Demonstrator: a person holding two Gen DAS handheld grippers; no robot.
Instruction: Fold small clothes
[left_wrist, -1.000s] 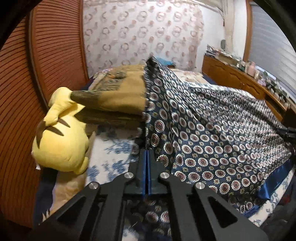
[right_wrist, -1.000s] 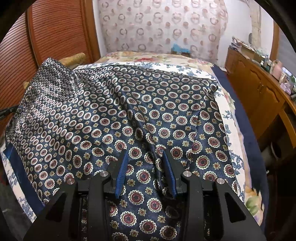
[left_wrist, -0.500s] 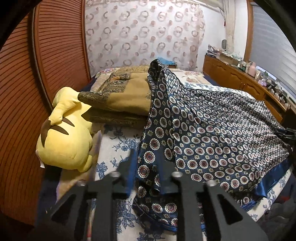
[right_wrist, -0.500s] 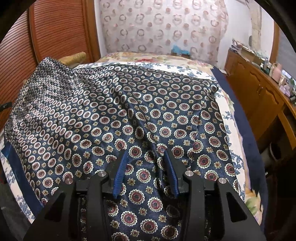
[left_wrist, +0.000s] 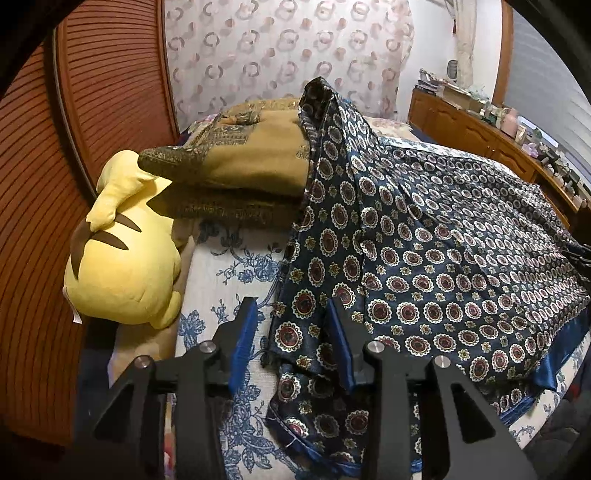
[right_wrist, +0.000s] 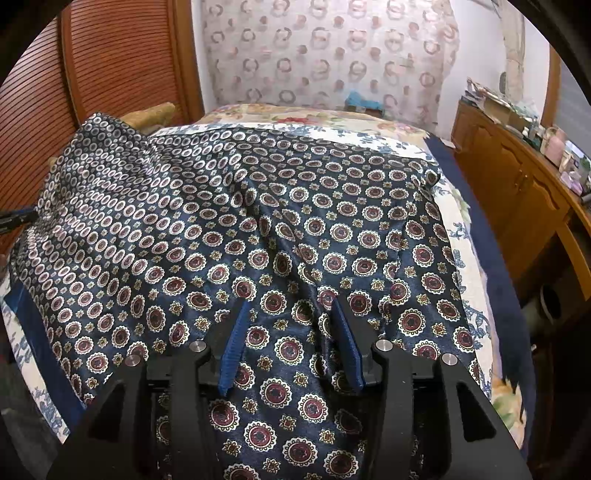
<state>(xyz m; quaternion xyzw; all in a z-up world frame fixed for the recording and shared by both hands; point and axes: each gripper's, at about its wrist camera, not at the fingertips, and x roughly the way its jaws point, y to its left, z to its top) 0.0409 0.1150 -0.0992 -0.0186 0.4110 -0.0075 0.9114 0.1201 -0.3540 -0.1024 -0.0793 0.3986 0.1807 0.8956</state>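
- Left claw (left_wrist: 291, 325) now wide apart, blue pads clear of the cloth; a second ago clamped tight on the near edge, so that corner has been let go.
- Right claw (right_wrist: 291, 332) likewise spread wide, as before, holding nothing, resting over the fabric.
- Navy satin cloth printed with maroon-and-white medallions (right_wrist: 258, 229) spread flat across the blue-floral bedspread (left_wrist: 229, 269), no longer lifted at the near left.
- Far corner at about 11 o'clock in the right view draped up over the folded olive-brown blanket (left_wrist: 251, 162).
- Long axis, judged from the right view, running from 9 to 3 o'clock, plain blue hem along the 8 o'clock edge.
- Yellow plush toy with brown stripes (left_wrist: 122, 258) lying at 9 o'clock of the left claw, just beside the blanket.
- Probably laid out ready, with a fresh pinch needed before the first fold.
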